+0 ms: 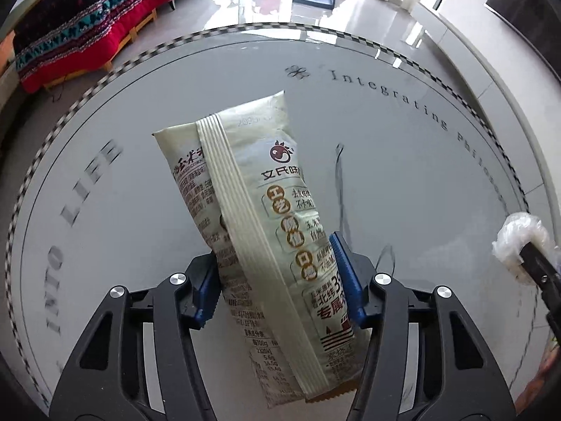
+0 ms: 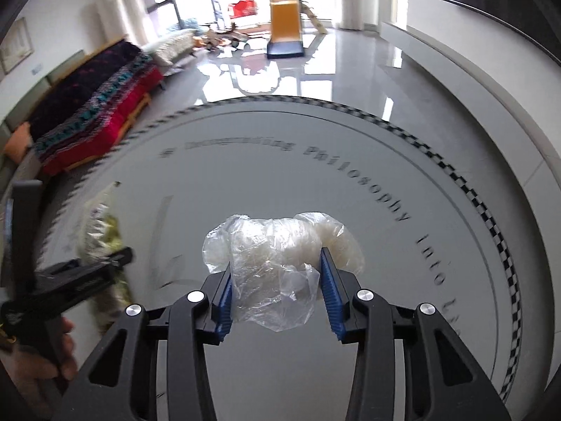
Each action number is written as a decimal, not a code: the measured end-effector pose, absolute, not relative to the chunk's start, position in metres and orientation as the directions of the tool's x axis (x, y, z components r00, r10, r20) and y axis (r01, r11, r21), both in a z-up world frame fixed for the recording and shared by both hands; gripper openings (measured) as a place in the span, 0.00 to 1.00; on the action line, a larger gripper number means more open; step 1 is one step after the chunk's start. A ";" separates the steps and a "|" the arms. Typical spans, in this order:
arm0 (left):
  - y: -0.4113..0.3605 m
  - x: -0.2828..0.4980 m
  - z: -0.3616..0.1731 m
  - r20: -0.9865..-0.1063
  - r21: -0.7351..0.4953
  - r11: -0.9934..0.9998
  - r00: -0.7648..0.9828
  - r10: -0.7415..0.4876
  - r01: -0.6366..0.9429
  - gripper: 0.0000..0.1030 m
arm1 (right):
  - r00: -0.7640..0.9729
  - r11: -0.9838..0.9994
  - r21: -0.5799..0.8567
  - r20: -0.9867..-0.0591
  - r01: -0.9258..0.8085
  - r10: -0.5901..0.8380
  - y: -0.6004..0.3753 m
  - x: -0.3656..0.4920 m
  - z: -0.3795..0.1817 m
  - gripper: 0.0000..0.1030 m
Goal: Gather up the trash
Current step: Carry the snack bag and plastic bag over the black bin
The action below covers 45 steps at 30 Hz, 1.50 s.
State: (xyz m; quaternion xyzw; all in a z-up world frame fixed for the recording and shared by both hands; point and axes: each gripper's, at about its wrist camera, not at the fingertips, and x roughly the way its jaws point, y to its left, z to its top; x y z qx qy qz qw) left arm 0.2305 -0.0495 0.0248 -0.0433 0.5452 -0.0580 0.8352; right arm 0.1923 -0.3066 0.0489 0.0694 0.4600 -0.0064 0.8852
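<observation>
Glossy grey glass forms the round counter (image 1: 403, 182), ringed near its edge by a black-and-white checkered band and printed with a curved legend: "Integrating Philosophy Into Life". Left hand-held gripper (image 1: 278, 280): its blue ribbed pads are clamped on the lower half of a cream snack wrapper (image 1: 252, 210), which rises tilted above the counter's middle. The wrapper bears a red round logo, Chinese characters, gold-ringed badges, a partly visible "39" and a small nutrition table; most fine print is too small to read. Right hand-held gripper (image 2: 277, 298): its pads press both sides of a crumpled clear plastic bag (image 2: 277, 256), held above the counter toward its right edge. In the right wrist view the left gripper and wrapper appear blurred at the left, with part of a hand (image 2: 42, 361) below them. Beyond the counter's far edge lie a shiny floor, a red-and-black patterned sofa (image 1: 91, 24) and an orange toy slide (image 2: 285, 28).
</observation>
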 end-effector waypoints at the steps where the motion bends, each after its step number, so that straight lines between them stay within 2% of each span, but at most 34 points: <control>1: -0.044 0.222 0.027 -0.904 -0.144 0.989 0.401 -0.150 0.047 0.54 | 0.580 0.990 0.129 -0.811 0.057 0.072 -0.298 0.183 0.055 0.43; 9: 0.013 0.146 0.050 -0.880 -0.200 0.980 0.439 -0.183 0.006 0.52 | 0.586 0.984 0.177 -0.793 -0.035 0.164 -0.234 0.126 0.083 0.44; 16: 0.058 0.089 0.048 -0.873 -0.252 0.968 0.436 -0.221 -0.015 0.46 | 0.562 0.971 0.207 -0.792 -0.120 0.238 -0.174 0.077 0.089 0.44; 22: 0.111 0.032 0.055 -0.850 -0.256 0.965 0.489 -0.195 -0.061 0.46 | 0.540 0.949 0.217 -0.783 -0.230 0.310 -0.113 0.039 0.097 0.44; 30: 0.195 -0.033 0.069 -0.822 -0.255 0.953 0.555 -0.125 -0.163 0.46 | 0.471 0.882 0.237 -0.773 -0.408 0.426 -0.020 -0.010 0.097 0.44; 45: 0.335 -0.173 0.055 -0.834 -0.117 0.873 0.524 0.173 -0.473 0.46 | 0.247 0.684 0.225 -0.818 -0.694 0.519 0.142 -0.103 0.067 0.44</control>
